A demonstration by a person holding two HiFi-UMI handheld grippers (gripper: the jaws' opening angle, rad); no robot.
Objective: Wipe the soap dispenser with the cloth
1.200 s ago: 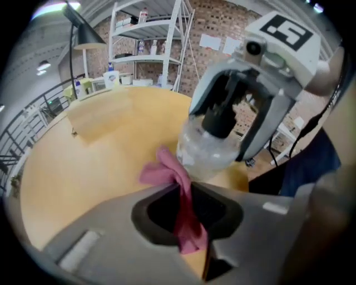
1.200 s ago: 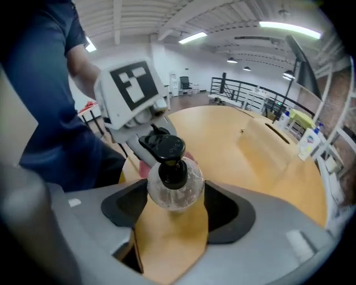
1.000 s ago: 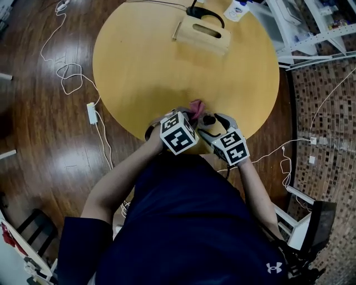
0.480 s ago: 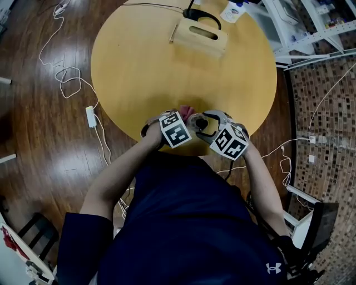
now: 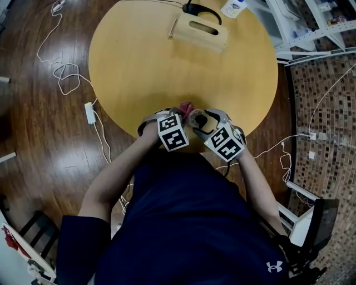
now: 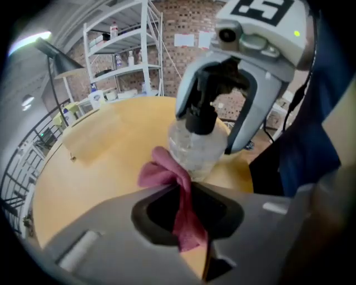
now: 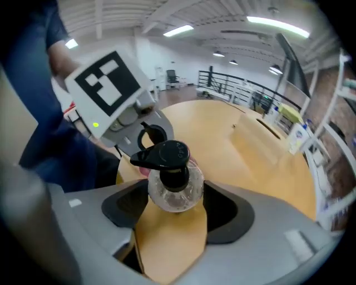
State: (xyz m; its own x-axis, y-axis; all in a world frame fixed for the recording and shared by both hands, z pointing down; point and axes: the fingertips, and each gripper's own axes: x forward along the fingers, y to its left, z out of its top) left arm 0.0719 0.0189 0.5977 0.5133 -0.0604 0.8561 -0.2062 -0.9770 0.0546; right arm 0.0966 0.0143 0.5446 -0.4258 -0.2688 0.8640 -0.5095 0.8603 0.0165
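A clear round soap dispenser [image 7: 173,188] with a black pump sits between the jaws of my right gripper [image 7: 172,201]. These jaws have just been closing and now press on its sides. A pink cloth [image 6: 162,168] is pinched in my left gripper [image 6: 186,195], which is shut on it. The bunched end of the cloth touches the dispenser's [image 6: 196,151] lower side. In the head view both grippers meet at the near edge of the round wooden table [image 5: 139,67], with the cloth [image 5: 185,106] and the dispenser [image 5: 201,118] just ahead of the marker cubes.
A wooden box with a slot handle [image 5: 198,32] stands at the table's far side, with a black cable [image 5: 194,10] and a white bottle [image 5: 233,6] behind it. White cords [image 5: 67,78] and a power strip [image 5: 90,113] lie on the floor at left. Metal shelving [image 5: 311,33] stands far right.
Both grippers have drawn slightly toward my body and rolled. The left one has sunk, bringing the cloth lower against the dispenser. The right jaws have narrowed around the bottle.
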